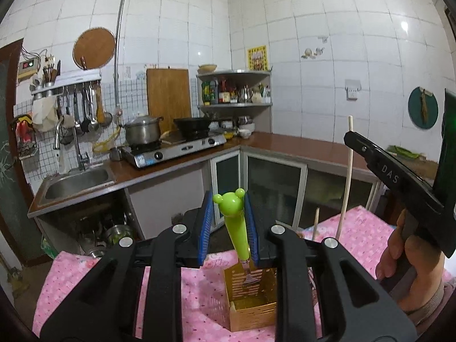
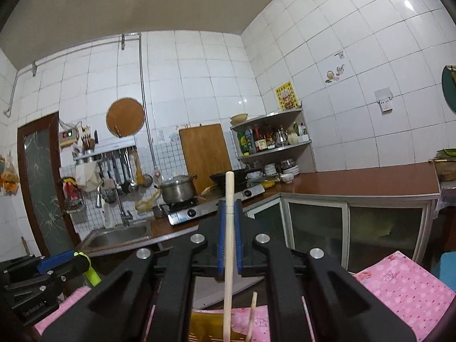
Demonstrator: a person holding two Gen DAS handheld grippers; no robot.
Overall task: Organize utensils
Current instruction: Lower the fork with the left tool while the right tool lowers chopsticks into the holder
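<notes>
My left gripper [image 1: 228,206] is shut on a fork by its green bear-head handle [image 1: 235,228]. The metal tines [image 1: 250,278] hang down into the top of a gold slotted utensil holder [image 1: 253,310] on the pink tablecloth [image 1: 119,279]. At the right, a hand holds my right gripper [image 1: 349,139], shut on a long wooden chopstick [image 1: 346,188] that stands nearly upright. In the right wrist view that chopstick [image 2: 229,242] runs between the blue pads of the right gripper [image 2: 230,203], over the holder [image 2: 205,325]. A second chopstick [image 2: 252,313] stands beside it, its lower end hidden.
Beyond the table's far edge runs an L-shaped brown counter [image 1: 285,145] with a sink [image 1: 77,182], a gas stove [image 1: 176,148] carrying a steel pot [image 1: 142,132] and a black wok [image 1: 192,125], and glass-door cabinets [image 1: 273,188] below. The left gripper [image 2: 57,259] shows low left in the right wrist view.
</notes>
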